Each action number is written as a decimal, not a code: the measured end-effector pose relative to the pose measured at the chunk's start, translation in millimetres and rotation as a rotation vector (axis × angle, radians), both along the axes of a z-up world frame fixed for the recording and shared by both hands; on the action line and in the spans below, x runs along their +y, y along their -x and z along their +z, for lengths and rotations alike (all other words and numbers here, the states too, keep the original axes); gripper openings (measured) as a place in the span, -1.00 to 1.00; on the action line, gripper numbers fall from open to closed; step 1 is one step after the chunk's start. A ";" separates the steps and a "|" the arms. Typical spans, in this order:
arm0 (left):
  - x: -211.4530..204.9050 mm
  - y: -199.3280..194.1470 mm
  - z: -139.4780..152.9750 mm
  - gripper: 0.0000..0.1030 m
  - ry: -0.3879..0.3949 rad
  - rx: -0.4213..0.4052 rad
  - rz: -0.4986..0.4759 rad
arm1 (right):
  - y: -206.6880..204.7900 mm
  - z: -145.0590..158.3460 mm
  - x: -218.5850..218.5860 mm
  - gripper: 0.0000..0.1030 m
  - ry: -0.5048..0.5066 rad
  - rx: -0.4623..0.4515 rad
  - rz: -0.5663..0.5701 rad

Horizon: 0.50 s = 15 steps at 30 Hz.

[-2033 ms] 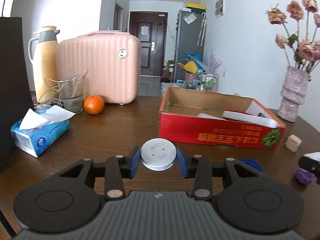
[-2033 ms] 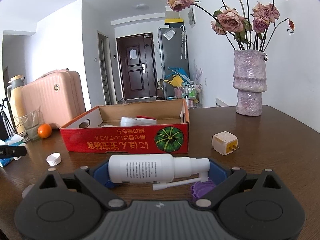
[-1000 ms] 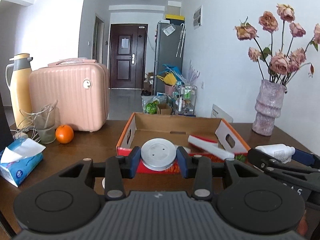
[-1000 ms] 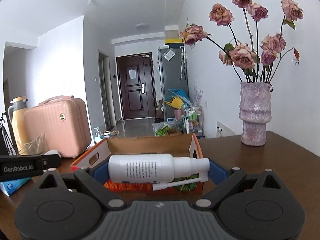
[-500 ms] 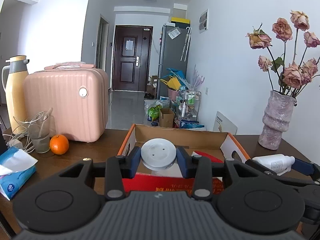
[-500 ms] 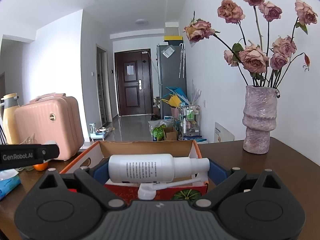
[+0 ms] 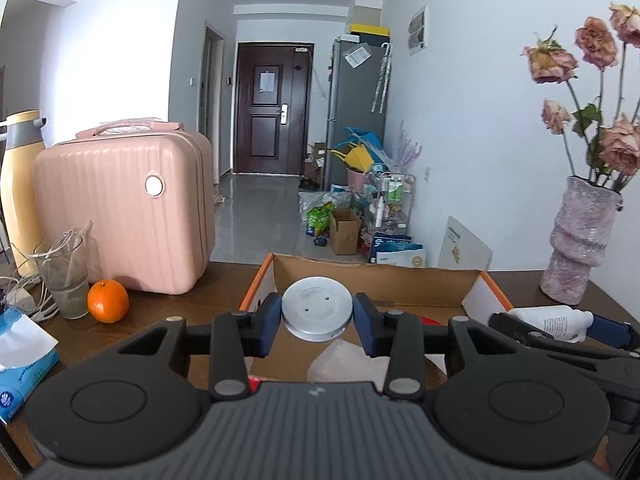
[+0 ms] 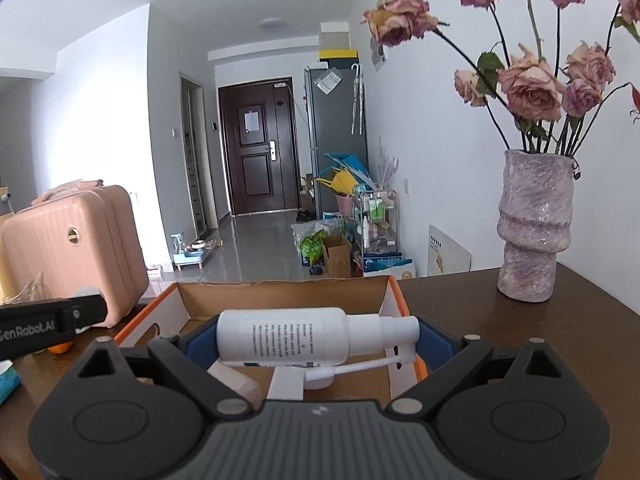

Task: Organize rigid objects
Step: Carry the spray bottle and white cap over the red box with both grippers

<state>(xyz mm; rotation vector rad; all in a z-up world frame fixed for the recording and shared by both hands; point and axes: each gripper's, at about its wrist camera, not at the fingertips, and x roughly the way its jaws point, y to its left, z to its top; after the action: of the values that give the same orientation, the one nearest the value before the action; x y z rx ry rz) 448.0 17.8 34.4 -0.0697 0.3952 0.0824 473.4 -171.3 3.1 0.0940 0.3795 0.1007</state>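
**Both grippers loaded above the cardboard box**

We hold our left gripper (image 7: 317, 322) over the open cardboard box with orange edges (image 7: 256, 292), its blue pads pinched against the two sides of a round, flat, pale grey disc with two small holes (image 7: 317, 307). The disc sits clear of the box floor, above the box's near part.

Our right gripper (image 8: 316, 340) carries a white plastic spray bottle with a printed label and a thin nozzle tube (image 8: 288, 338), lying crosswise between the blue pads, which press on its two ends. It hangs over the same box (image 8: 394, 300), where white items (image 8: 234, 380) lie on the floor below it.

On the dark brown wooden table (image 7: 224, 288) stand a pink ribbed suitcase (image 7: 120, 216), an orange (image 7: 108, 301), a clear glass (image 7: 64, 276) and a blue tissue pack (image 7: 24, 364) to the left of the box. A mottled purple vase of dried roses (image 8: 534, 232) stands to its right.
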 end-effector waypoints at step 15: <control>12.1 -60.9 -4.8 -0.22 -0.021 0.060 0.035 | -66.8 -15.5 3.9 0.89 0.002 0.105 -0.034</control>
<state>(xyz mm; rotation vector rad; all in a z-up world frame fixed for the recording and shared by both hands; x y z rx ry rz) 508.9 29.9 29.6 -0.0531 0.4530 0.1238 540.1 -167.3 -12.4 0.1039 0.4821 0.0619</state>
